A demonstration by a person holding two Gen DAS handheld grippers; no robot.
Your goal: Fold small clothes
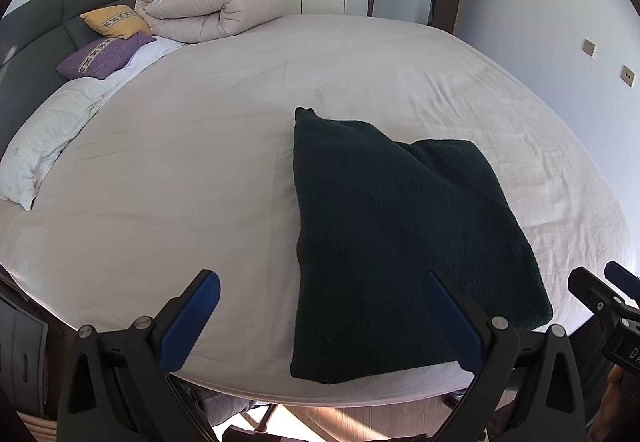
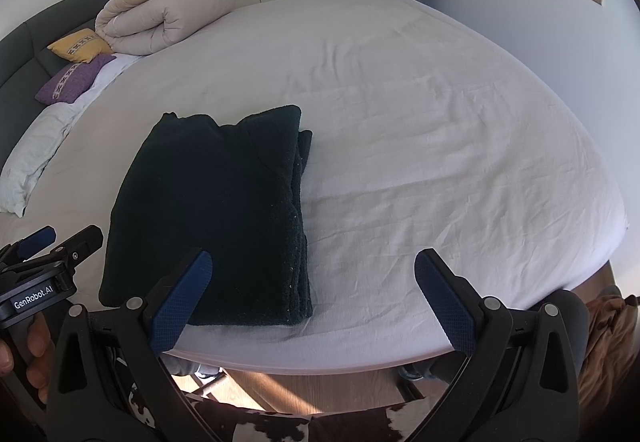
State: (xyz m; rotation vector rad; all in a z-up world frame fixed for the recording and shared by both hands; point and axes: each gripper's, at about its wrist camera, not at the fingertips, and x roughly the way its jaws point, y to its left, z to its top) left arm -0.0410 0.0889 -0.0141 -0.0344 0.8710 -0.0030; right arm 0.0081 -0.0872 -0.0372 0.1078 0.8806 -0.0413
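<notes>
Dark green knitted sweater [image 1: 400, 238], folded into a thick rectangle, lies flat on the white-sheeted bed [image 1: 200, 161] near its front edge. Left gripper [image 1: 322, 294] hovers w/ blue-padded fingers spread wide, nothing between them; sweater sits just ahead of it, toward its right finger. Right gripper [image 2: 310, 274] also spread wide, empty; sweater ahead & to its left, its left finger overlapping the fabric edge in view, contact unclear. Far beyond both, at the grey headboard: rolled beige duvet [image 2: 160, 17], yellow cushion [image 2: 78, 45], purple cushion [image 2: 72, 81].
</notes>
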